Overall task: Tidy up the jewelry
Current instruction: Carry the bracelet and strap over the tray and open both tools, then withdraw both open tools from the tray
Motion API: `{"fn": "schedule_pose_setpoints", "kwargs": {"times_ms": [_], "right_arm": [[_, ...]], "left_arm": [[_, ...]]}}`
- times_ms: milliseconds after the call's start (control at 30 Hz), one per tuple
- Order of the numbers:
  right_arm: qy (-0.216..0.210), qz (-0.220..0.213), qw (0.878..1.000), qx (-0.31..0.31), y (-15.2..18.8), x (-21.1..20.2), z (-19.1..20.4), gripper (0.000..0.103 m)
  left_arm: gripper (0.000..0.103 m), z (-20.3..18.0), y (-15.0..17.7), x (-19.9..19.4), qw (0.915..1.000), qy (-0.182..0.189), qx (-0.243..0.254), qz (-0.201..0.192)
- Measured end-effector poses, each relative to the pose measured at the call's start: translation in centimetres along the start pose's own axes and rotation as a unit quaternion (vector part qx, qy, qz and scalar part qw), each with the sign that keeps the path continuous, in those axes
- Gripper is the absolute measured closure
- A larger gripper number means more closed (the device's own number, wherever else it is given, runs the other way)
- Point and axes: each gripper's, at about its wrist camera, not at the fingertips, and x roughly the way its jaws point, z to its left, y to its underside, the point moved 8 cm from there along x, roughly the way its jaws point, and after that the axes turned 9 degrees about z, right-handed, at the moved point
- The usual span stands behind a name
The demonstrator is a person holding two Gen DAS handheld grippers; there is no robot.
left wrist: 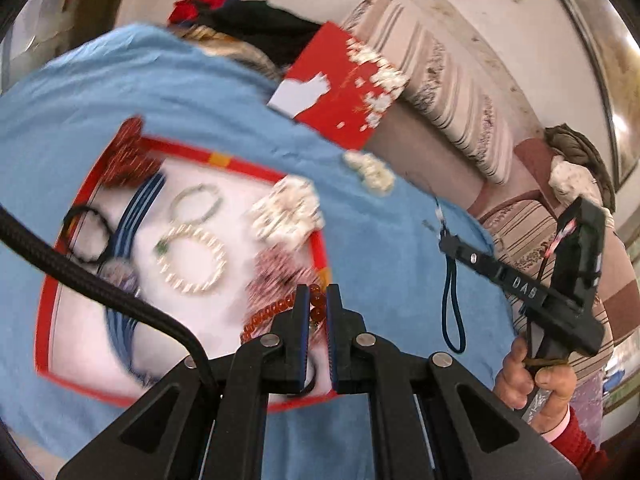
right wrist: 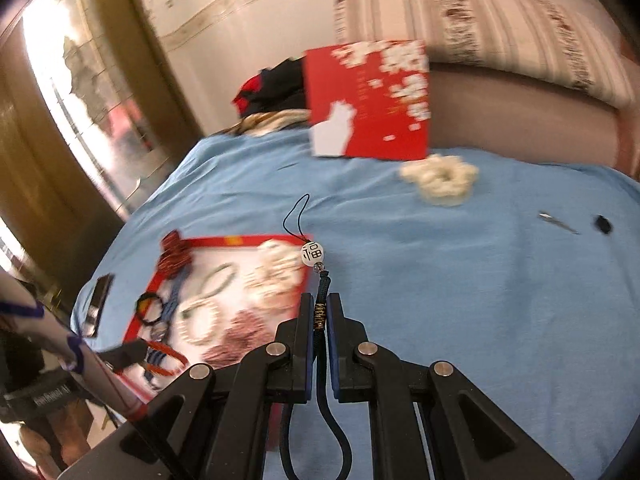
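Observation:
A red-rimmed white tray [left wrist: 192, 152] lies on a blue cloth and holds several bracelets, among them a pearl one [left wrist: 192, 260] and a blue cord necklace [left wrist: 140, 208]. My left gripper [left wrist: 318, 300] is shut on an amber bead bracelet [left wrist: 276, 310] at the tray's near right corner. My right gripper [right wrist: 319, 308] is shut on a dark blue cord charm [right wrist: 321, 280] with a white bead [right wrist: 312, 254], held above the cloth just right of the tray [right wrist: 224, 241]. The right gripper [left wrist: 444, 245] and its hanging cord loop [left wrist: 454, 312] also show in the left wrist view.
A red box lid [left wrist: 340, 100] leans against a striped sofa [left wrist: 440, 80] at the back. A white bead bracelet [right wrist: 440, 178] lies loose on the cloth. A small pin [right wrist: 558, 222] and a black bit [right wrist: 603, 224] lie far right. A black phone [right wrist: 98, 304] lies left of the tray.

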Motion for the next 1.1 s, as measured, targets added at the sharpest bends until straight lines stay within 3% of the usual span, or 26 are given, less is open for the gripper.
{"fn": "schedule_pose_setpoints", "kwargs": {"times_ms": [267,400,733,833,900,1000,1100], "right_arm": [[-0.029,0.039,0.998,-0.033,0.1,3.7,6.8,0.096],[-0.042,0.054,0.997,-0.038,-0.5,5.5,8.9,0.096],[0.000,0.095,0.995,-0.042,-2.8,13.3,11.3,0.096],[0.025,0.106,0.993,-0.048,-2.9,15.5,11.0,0.096],[0.033,0.111,0.992,-0.048,-3.0,16.5,10.7,0.096],[0.030,0.123,0.991,-0.041,-3.0,17.6,10.3,0.096],[0.019,0.133,0.991,-0.028,-2.9,17.9,9.6,0.086]], "left_arm": [[0.096,6.7,1.8,1.9,0.9956,-0.039,-0.068,0.052],[0.096,8.5,1.8,2.0,0.9933,-0.050,-0.087,0.057],[0.096,9.5,1.4,2.5,0.9916,-0.050,-0.099,0.066],[0.095,9.6,1.0,1.7,0.9924,-0.042,-0.102,0.055],[0.085,9.8,0.7,1.0,0.9929,-0.032,-0.105,0.046],[0.083,10.5,0.1,-0.6,0.9931,-0.022,-0.114,0.019],[0.078,12.2,-0.4,-2.6,0.9897,-0.028,-0.140,-0.015]]}}
